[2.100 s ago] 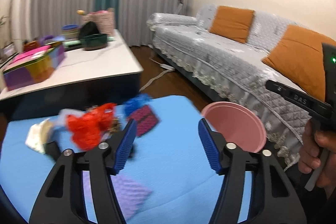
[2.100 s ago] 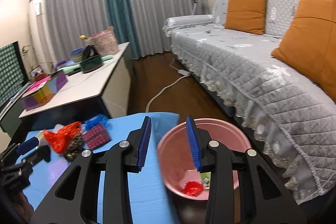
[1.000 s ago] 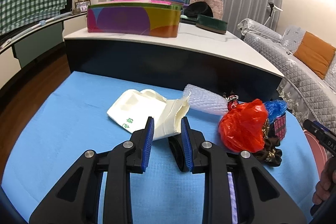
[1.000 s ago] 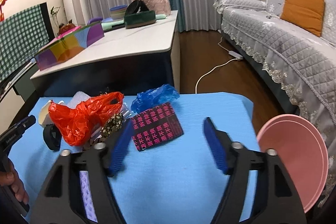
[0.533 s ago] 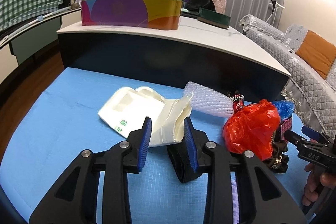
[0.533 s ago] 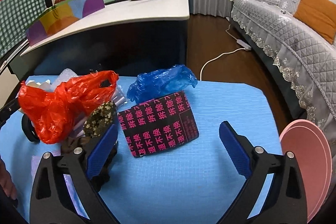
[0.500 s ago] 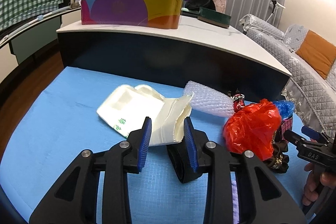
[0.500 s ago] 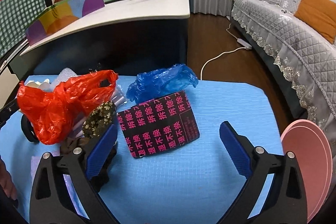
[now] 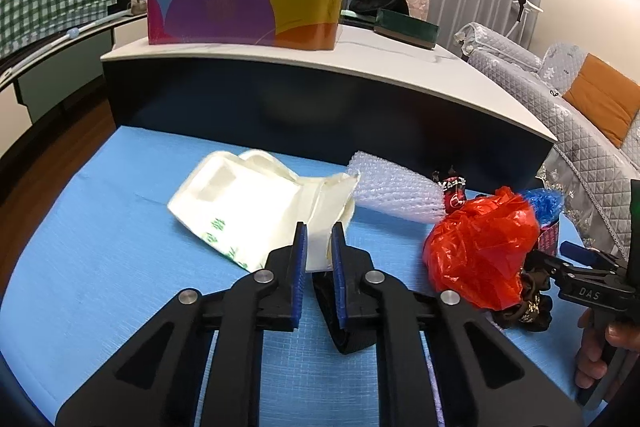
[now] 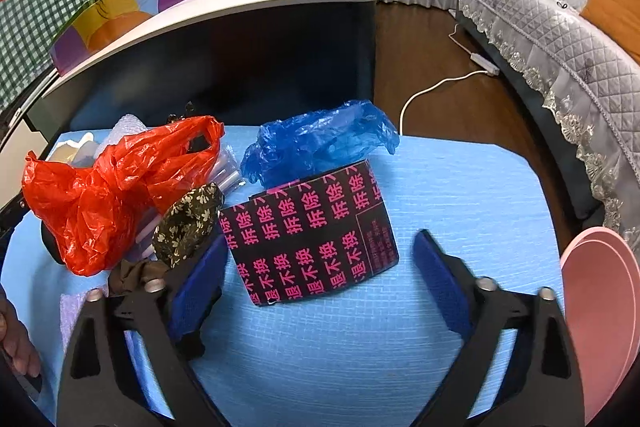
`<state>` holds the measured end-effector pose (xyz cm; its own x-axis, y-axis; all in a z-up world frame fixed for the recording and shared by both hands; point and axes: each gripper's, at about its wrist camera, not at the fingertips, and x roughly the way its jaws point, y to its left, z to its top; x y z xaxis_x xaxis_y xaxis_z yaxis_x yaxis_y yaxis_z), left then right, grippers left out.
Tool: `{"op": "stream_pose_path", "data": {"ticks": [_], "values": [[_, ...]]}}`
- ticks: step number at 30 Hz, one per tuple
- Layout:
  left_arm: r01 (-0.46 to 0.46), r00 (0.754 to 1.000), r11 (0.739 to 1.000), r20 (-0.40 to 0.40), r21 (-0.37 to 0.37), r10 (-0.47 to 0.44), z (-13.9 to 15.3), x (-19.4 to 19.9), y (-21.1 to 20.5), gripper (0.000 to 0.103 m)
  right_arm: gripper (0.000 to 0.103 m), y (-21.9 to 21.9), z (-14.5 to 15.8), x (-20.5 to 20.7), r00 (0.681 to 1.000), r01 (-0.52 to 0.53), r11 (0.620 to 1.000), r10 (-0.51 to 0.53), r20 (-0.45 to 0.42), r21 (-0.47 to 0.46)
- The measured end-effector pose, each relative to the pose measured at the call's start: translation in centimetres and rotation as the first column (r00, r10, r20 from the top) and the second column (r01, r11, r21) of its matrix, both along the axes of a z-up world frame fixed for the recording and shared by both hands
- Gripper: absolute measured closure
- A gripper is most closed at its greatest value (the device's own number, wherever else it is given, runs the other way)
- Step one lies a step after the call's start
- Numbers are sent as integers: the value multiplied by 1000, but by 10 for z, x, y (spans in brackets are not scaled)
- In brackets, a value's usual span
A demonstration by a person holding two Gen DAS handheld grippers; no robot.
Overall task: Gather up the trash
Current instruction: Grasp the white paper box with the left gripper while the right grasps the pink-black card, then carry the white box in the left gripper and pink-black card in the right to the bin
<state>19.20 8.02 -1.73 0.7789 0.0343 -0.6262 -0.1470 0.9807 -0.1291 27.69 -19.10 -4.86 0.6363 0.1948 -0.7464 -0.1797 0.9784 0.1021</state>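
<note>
Cream bag [image 9: 248, 207] edge sits between the closing left tool [image 9: 318, 247].

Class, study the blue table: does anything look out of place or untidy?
Yes. Crumpled litter is strewn over the blue table: a red plastic bag, a blue plastic bag and a torn cream bag.

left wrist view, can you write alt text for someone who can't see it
The left claw is closing on the edge of a cream paper bag lying on a blue mat. To its right sit a roll of bubble wrap and a crumpled red plastic bag, with the right claw at the frame's edge.
</note>
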Motion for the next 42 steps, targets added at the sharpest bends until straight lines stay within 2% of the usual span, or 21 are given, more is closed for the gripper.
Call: {"op": "stream_pose_path", "data": {"ticks": [4, 6, 8, 9, 16, 18, 21, 22, 23, 24, 27, 30, 33, 35, 36, 38, 42], "values": [[-1, 1000, 1000, 18, 15, 0, 6, -2, -1, 97, 24, -2, 2, -3, 1000, -5, 1000, 5, 17, 4], [1, 1000, 1000, 23, 22, -2, 9, -4, -2, 98, 34, -1, 5, -7, 999, -7, 1000, 8, 40, -10], [-2, 1000, 1000, 25, 25, 1, 11, -4, -2, 99, 59, -1, 11, -11, 998, -6, 1000, 7, 55, -19], [-2, 1000, 1000, 27, 26, 2, 13, -5, -2, 99, 65, -2, 13, -11, 999, -3, 1000, 3, 48, -6], [-2, 999, 999, 50, 35, 0, 24, -12, -3, 102, 67, -18, 17, -21, 999, 24, 999, -25, 42, 39], [-1, 998, 999, 55, 32, -1, 27, -16, -2, 102, 73, -21, 19, -24, 999, 24, 998, -27, 43, 54], [-2, 998, 1000, 59, 22, 0, 29, -20, 0, 102, 72, -22, 25, -31, 997, 26, 998, -29, 64, 56], [-2, 998, 1000, 59, 18, 1, 29, -21, 1, 102, 62, -21, 26, -31, 997, 28, 998, -32, 73, 52], [-2, 998, 1000, 58, 16, 1, 29, -22, 2, 102, 38, -19, 28, -31, 996, 42, 998, -45, 81, 38], [-1, 998, 1000, 57, 15, 0, 29, -23, 1, 102, 29, -17, 29, -30, 994, 56, 998, -58, 97, 28], [7, 998, 1000, 56, 15, -8, 29, -24, 2, 102, 28, -9, 28, -23, 994, 49, 999, -50, 102, 7], [8, 998, 1000, 59, 11, -9, 31, -24, 4, 102, 30, 4, 22, -14, 993, 47, 997, -39, 109, -64], [14, 998, 1000, 56, 7, -14, 31, -22, 4, 102, 38, 19, 16, -4, 992, 53, 987, -36, 119, -148], [20, 998, 1000, 53, 10, -20, 30, -22, 2, 102, 63, 23, 13, 1, 993, 63, 982, -44, 111, -177], [22, 998, 1000, 52, 10, -22, 30, -22, 2, 102, 67, 23, 12, 2, 993, 70, 980, -50, 109, -185], [22, 998, 1000, 53, 8, -22, 30, -22, 2, 102, 88, 22, 14, -1, 991, 80, 980, -58, 124, -184], [20, 998, 1000, 59, -2, -20, 34, -23, 2, 102, 99, 17, 25, -10, 987, 91, 978, -64, 148, -186]]}}
